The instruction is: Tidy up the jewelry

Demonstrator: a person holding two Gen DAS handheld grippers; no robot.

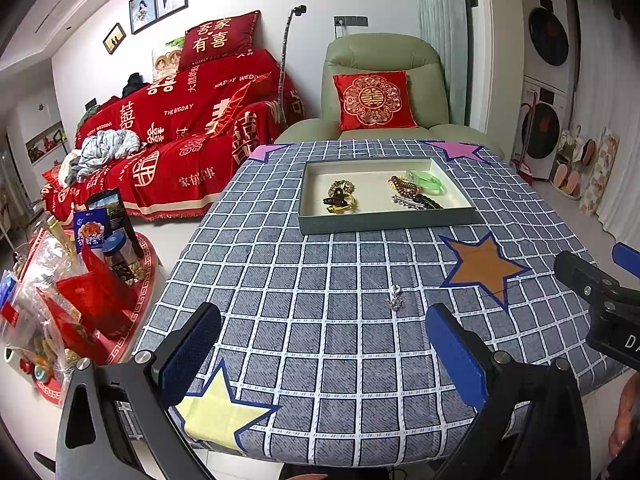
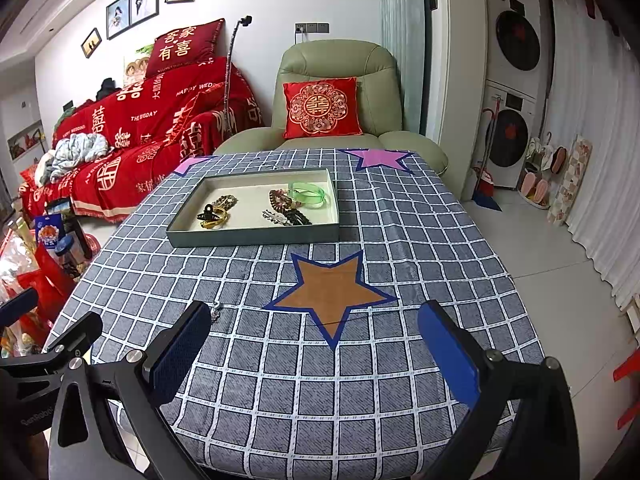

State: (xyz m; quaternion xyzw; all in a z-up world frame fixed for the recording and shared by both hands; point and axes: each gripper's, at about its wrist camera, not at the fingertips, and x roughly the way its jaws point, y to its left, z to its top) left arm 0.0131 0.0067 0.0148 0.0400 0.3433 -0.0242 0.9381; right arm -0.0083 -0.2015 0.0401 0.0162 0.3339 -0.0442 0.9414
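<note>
Two grippers (image 1: 320, 352) (image 2: 316, 350) agape, one pendant (image 1: 395, 300), one tray (image 1: 384, 226)

A green armchair (image 1: 384, 92) stands behind the table, with a red cushion (image 1: 374, 100) on its seat. Left of the armchair is a red sofa (image 1: 180, 136). Right of it stand 2 stacked washing machines (image 1: 546, 92).

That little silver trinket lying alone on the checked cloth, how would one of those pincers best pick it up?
Grip the silver pendant across its wider lower cluster, coming straight down from above. It lies flat and small on the tablecloth, so no side offers a hold. The open left gripper is nearest.
</note>
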